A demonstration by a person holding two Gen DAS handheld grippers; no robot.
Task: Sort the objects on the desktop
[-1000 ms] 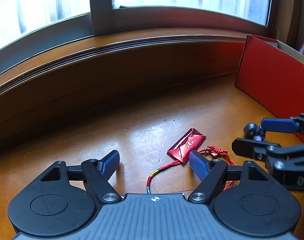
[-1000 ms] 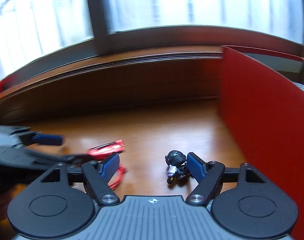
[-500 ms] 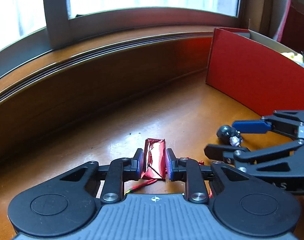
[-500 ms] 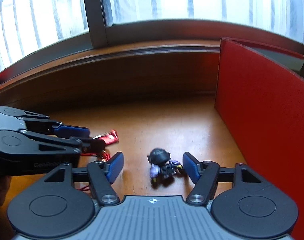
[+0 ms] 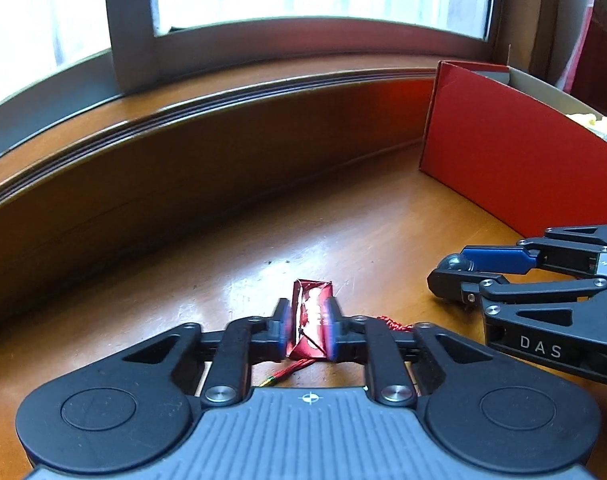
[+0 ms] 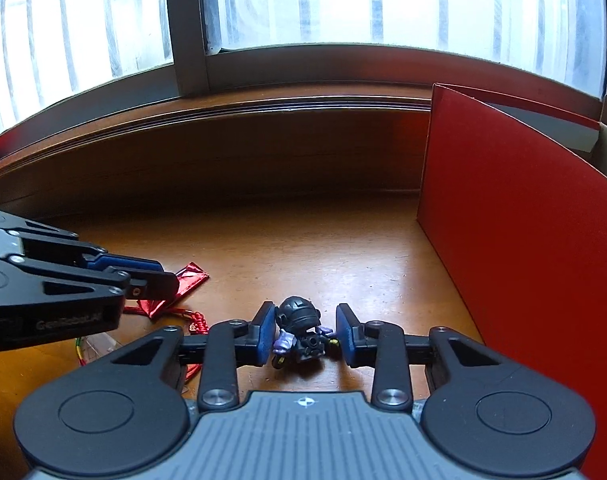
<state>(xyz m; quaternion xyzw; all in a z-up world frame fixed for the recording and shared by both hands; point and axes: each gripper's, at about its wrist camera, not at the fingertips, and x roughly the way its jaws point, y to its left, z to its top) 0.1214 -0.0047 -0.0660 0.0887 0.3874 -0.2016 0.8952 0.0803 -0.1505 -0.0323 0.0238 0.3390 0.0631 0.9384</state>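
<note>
Low in the left view, the left gripper (image 5: 306, 330) pinches a crinkled red foil packet (image 5: 310, 320) that could slip or snag the knotted red cord (image 5: 391, 324) beneath. Low centre, the right gripper (image 6: 305, 336) brackets a small, lumpy dark toy figure (image 6: 299, 334) on the glossy wooden table (image 6: 343, 256), pads close but seemingly unclamped; beside stands a matte red box (image 6: 523, 240).
</note>
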